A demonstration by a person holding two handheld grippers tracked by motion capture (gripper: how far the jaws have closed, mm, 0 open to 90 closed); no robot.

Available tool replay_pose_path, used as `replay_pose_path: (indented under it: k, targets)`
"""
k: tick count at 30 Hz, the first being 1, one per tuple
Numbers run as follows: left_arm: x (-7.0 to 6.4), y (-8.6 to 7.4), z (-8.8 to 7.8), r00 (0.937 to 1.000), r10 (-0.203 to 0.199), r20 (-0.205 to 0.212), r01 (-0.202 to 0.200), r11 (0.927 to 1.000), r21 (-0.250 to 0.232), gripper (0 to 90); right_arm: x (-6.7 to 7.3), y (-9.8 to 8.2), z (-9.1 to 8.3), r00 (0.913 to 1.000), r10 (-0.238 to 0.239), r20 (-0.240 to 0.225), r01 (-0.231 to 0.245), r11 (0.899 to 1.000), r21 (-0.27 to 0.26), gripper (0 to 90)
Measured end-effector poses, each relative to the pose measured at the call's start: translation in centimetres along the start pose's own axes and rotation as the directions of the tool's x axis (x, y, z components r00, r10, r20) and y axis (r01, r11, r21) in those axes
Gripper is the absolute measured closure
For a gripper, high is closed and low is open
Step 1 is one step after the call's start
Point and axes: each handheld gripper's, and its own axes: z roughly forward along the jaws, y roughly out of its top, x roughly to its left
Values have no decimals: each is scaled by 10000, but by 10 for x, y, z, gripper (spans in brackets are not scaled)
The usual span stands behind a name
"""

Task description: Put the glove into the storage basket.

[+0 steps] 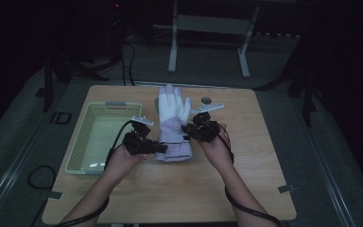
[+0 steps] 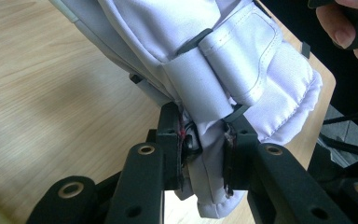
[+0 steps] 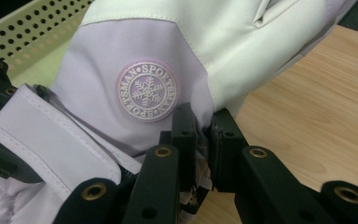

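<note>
Near the bench's [image 1: 264,189] middle, beside the basket [image 1: 82,151], the glove [image 1: 172,113] is grasped by left tongs [image 1: 158,148] and right tongs [image 1: 187,128] at opposite cuff sides, probably for an even lift.

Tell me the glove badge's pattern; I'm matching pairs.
A white snowflake ringed by lettering on the glove's badge; right gripper view.

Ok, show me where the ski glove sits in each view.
High view: ski glove mid-table, right of the basket.
Left gripper view: cuff at top centre, pinched by the jaws.
Right gripper view: centre, snowflake badge showing.
Shared landmark: the wooden table.
</note>
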Motion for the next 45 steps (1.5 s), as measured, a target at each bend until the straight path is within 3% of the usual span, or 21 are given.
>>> replay_pose_path:
  k: [4,5,6,14,21,30,45]
  targets:
    - [4,-3,-10,10000,-29,-90,29,10000,17,733,12,8,5,9999,-153,43,153,9999,13,823]
    - [8,-8,-21,9998,71,-192,-72,10000,-59,733,21,14,8,9997,-234,0,234,9997,-78,823]
    - [8,-8,-21,9998,71,-192,-72,10000,-59,732,24,15,9,9996,-292,-20,292,9995,-72,823]
    - [25,-23,-55,9994,-151,-323,150,9999,-34,732,51,34,23,9980,-514,-368,512,9987,-70,823]
    - [38,-34,-73,9990,-302,-324,302,9995,-25,733,69,43,37,9970,-519,-569,518,9987,-28,823]
    - [66,-57,-106,9977,-412,-536,415,9991,48,730,104,59,63,9954,-617,-735,620,9981,16,823]
    - [102,-87,-142,9933,-750,-874,803,9950,586,731,152,76,112,9913,-879,-979,925,9948,432,823]
